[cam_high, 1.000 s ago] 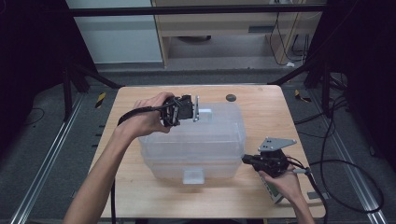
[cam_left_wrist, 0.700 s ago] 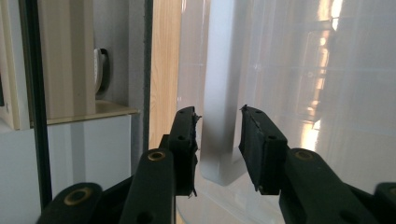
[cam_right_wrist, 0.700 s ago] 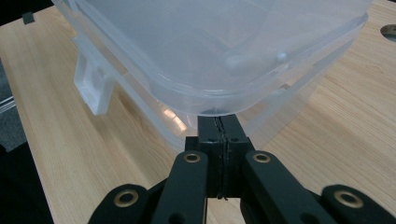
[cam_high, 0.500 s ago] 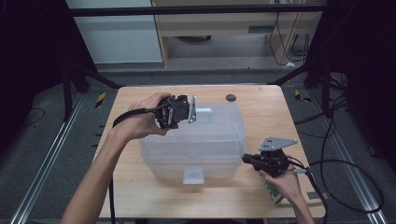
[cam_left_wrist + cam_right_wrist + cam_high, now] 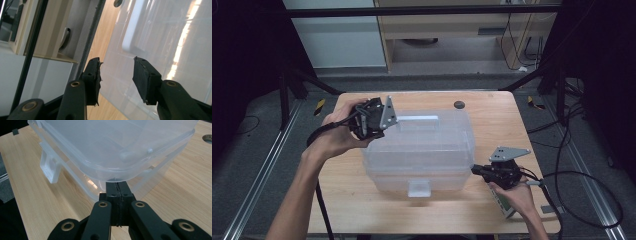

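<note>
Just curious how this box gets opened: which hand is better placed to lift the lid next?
Probably the right: the right tool, shut, sits at the rim of the lid. The left tool has just been opening, nothing between its jaws, off the far-left corner of the box.

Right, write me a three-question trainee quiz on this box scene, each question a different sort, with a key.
1. True or false: the right gripper has its jaws wide apart.
2. Multiple choice: where does the small latch of the clear plastic box sit in the high view? A) on the side toward the person B) on the far side C) on top of the lid
3. Fill in the blank: the left gripper has its jaws ___, with nothing pressed between its pads.

Key
1. False: the jaws are pressed together, tips at the box's rim.
2. A
3. open
</note>
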{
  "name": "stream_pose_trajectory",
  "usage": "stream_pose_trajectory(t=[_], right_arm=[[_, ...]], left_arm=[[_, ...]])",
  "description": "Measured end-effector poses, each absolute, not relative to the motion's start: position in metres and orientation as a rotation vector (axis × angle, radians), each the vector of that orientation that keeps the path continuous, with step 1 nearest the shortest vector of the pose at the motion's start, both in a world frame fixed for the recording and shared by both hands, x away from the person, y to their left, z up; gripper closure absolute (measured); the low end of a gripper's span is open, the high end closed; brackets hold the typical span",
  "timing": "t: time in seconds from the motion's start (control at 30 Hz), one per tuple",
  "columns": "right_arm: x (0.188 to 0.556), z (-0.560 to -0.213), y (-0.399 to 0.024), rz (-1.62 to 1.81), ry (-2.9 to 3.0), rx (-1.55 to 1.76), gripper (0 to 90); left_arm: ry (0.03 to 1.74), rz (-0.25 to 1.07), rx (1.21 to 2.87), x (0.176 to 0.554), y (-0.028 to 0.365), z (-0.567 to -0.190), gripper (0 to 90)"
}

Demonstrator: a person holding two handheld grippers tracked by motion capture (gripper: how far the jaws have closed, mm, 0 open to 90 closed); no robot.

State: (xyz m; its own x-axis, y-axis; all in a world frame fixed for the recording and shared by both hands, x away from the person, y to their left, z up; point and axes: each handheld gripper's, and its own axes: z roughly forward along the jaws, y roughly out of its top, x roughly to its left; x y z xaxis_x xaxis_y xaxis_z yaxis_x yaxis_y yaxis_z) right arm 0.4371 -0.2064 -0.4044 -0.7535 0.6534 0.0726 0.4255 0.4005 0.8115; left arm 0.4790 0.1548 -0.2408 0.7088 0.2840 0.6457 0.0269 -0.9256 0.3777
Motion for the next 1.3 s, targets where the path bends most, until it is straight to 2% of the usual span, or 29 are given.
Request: stream_pose_trajectory(t=[0.53,0.87,1.13,1.3], right_arm=[[0.437,-0.404,-0.207,1.276,2.402,0.948,90.0],[0.438,-0.404,-0.207,1.275,2.405,0.949,90.0],[0.438,-0.403,-0.206,1.272,2.4,0.95,90.0],[0.438,-0.403,-0.206,1.275,2.398,0.951,90.0]], left_arm=[[0.569,1.049,2.339,0.448,0.23,-0.266,69.6],[0.739,1.015,2.194,0.419,0.264,-0.313,81.4],[0.825,0.954,2.146,0.415,0.272,-0.36,79.4],[0.852,0.931,2.157,0.417,0.273,-0.382,73.6]])
